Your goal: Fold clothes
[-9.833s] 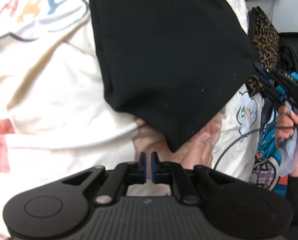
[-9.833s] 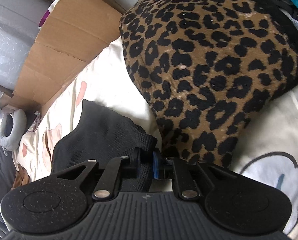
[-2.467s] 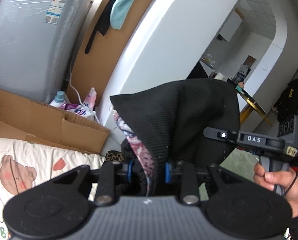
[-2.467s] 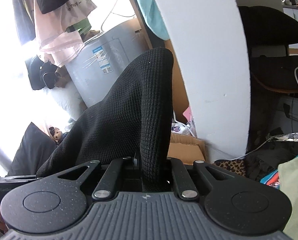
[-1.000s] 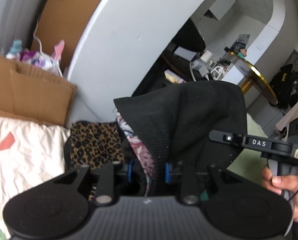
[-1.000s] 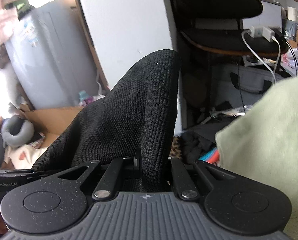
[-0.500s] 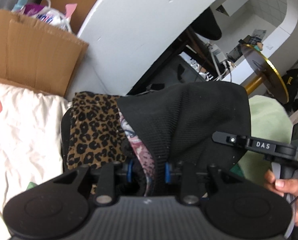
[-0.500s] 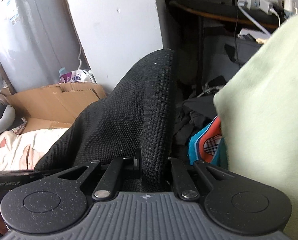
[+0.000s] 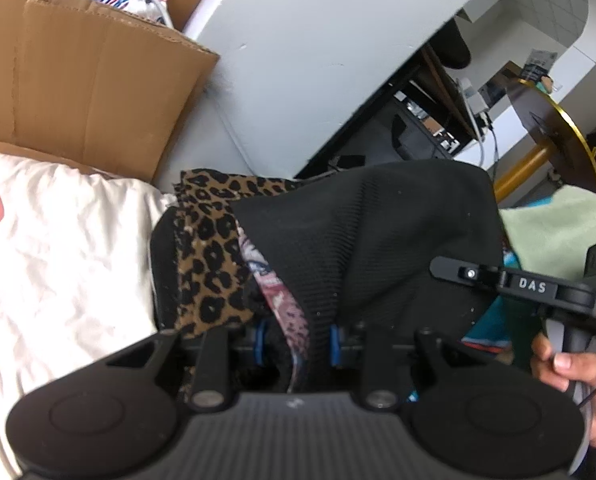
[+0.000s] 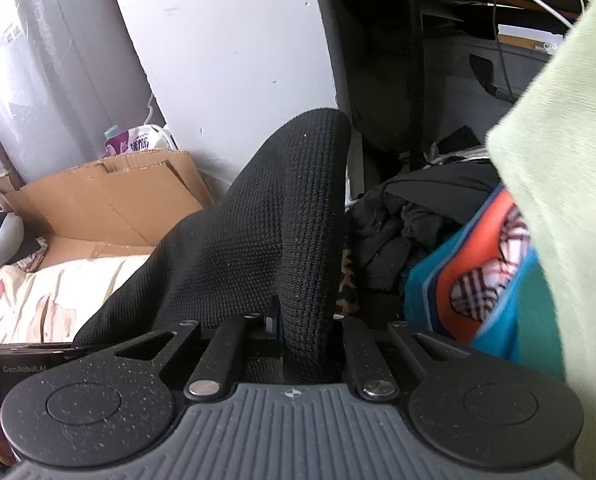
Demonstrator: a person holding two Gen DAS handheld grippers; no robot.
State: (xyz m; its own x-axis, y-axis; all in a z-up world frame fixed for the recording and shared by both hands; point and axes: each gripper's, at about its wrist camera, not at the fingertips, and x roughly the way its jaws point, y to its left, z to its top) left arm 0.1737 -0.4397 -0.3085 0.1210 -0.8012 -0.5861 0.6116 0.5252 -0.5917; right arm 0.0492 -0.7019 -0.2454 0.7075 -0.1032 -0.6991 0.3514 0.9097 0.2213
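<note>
Black knit garment over both hidden jaws

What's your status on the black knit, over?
Left gripper and right gripper both shut on the black knit garment. Garment bunched, off the bed. Leopard-print garment lies directly ahead.

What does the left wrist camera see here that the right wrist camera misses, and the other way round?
Only the left wrist view shows the leopard-print garment clearly, a gold-rimmed round table, and the hand gripping the right tool.

Only the right wrist view shows a grey wrapped cylinder and a teal and orange garment.

Both show the black knit garment clamped in the left tool and the right tool, the cardboard box, the pale green cloth and the cream bedding.
</note>
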